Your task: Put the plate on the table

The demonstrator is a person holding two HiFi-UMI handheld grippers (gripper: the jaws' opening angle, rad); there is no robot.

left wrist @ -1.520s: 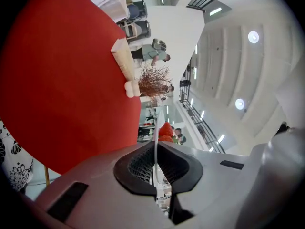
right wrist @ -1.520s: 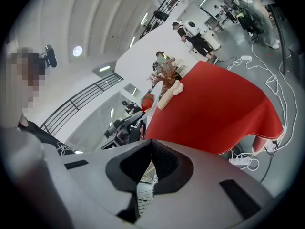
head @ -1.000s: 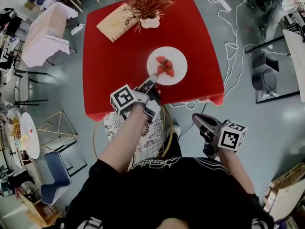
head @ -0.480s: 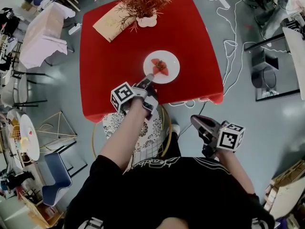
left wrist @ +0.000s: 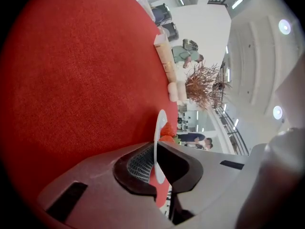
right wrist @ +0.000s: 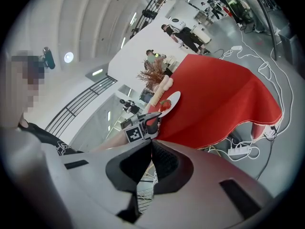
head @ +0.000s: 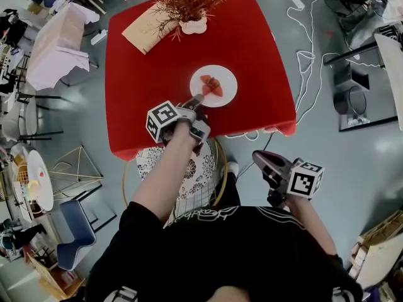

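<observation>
A white plate [head: 213, 85] with red strawberries [head: 211, 85] is over the middle of the red table [head: 145, 99]. I cannot tell whether it rests on the cloth. My left gripper [head: 194, 101] is shut on the plate's near-left rim. In the left gripper view the plate [left wrist: 160, 128] shows edge-on, pinched in the left gripper [left wrist: 155, 163], with a strawberry [left wrist: 167, 130] beyond. My right gripper [head: 261, 159] hangs off the table's near right corner, shut and empty. In the right gripper view the right gripper [right wrist: 151, 147] looks toward the plate [right wrist: 172, 100].
A white vase with a dried red-brown plant [head: 192, 8] and a tan mat [head: 143, 30] sit at the table's far side. A round white patterned chair [head: 189, 168] stands at the near edge. Cables [head: 303, 61] lie on the floor to the right, and furniture [head: 60, 43] stands to the left.
My left gripper has carried the plate a little farther in over the table and to the left. The right gripper has stayed where it was.
</observation>
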